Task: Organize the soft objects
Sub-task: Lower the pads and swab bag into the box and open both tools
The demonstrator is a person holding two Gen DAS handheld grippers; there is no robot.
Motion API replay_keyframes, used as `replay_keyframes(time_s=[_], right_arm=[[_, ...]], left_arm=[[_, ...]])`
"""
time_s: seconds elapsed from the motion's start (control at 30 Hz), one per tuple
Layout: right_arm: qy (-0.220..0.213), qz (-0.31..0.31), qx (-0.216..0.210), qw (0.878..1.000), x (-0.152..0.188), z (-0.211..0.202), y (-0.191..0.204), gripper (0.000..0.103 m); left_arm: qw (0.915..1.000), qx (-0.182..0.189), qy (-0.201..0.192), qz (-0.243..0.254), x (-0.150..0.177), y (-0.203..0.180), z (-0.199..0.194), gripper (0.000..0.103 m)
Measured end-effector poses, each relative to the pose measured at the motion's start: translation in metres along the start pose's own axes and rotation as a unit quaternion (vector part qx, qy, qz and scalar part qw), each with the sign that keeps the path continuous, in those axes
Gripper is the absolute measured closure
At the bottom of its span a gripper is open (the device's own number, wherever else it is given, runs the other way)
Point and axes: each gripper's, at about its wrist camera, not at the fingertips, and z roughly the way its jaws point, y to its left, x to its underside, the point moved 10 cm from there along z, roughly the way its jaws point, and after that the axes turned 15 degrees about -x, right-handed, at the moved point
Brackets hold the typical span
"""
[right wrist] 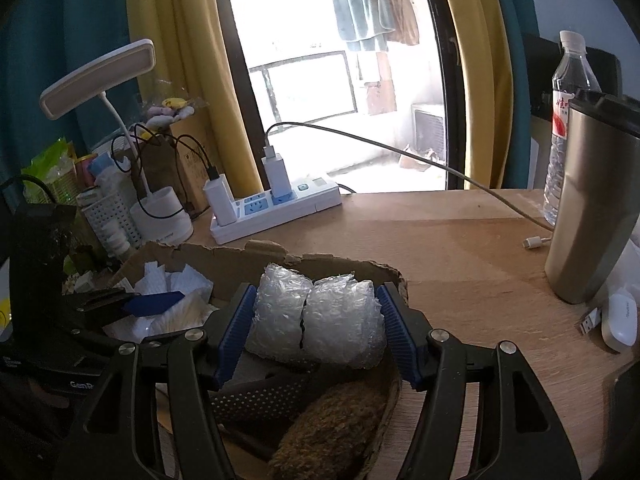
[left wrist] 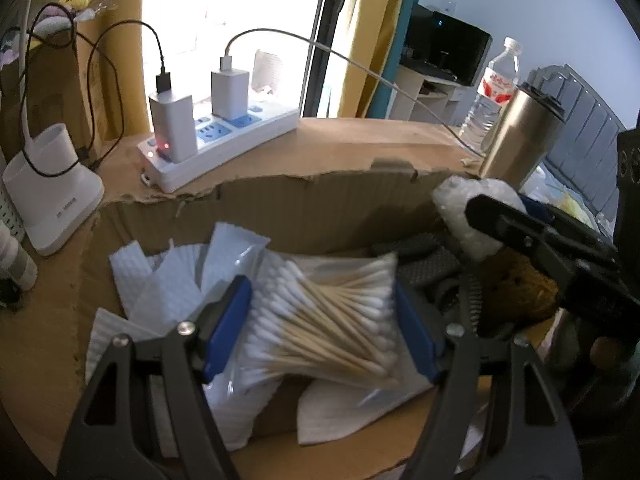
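My left gripper (left wrist: 320, 316) is shut on a clear bag of cotton swabs (left wrist: 320, 320) and holds it over a torn cardboard box (left wrist: 320, 204). White tissue sheets (left wrist: 160, 288) lie in the box under it. My right gripper (right wrist: 316, 320) is shut on a folded wad of bubble wrap (right wrist: 316, 316), held above the same box (right wrist: 240, 264); that wad also shows in the left wrist view (left wrist: 460, 208). A brown sponge (right wrist: 328, 428) and a dark dotted pad (right wrist: 256, 396) lie in the box below it. The sponge also shows in the left wrist view (left wrist: 516, 284).
A white power strip (right wrist: 276, 208) with chargers and cables sits at the back of the wooden desk (right wrist: 460, 248). A steel tumbler (right wrist: 592, 208) and a water bottle (right wrist: 564, 120) stand at right, with a white mouse (right wrist: 620, 320). A desk lamp (right wrist: 160, 216) and a white basket (right wrist: 108, 216) stand at left.
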Motion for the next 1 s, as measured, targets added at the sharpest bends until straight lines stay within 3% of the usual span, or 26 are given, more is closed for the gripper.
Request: replay_keyframes(time_s=[0.37,0.67,1.0], right_arm=[[-0.003,-0.007,0.001,1.000,0.000,0.001,0.001,0.035],[-0.009,-0.008,-0.017,1.000,-0.001,-0.001,0.008,0.024],[-0.038,-0.010,-0.001,0.999,-0.011,-0.020,0.009,0.023]], left_arm=[[1.0000,0.001,0.003,-0.002,0.001,0.000,0.000,0.030],[1.0000,-0.002,0.002,-0.002,0.001,0.001,-0.004,0.030],[0.9994,-0.008,-0.034,0.002,-0.004,0.003,-0.038,0.029]])
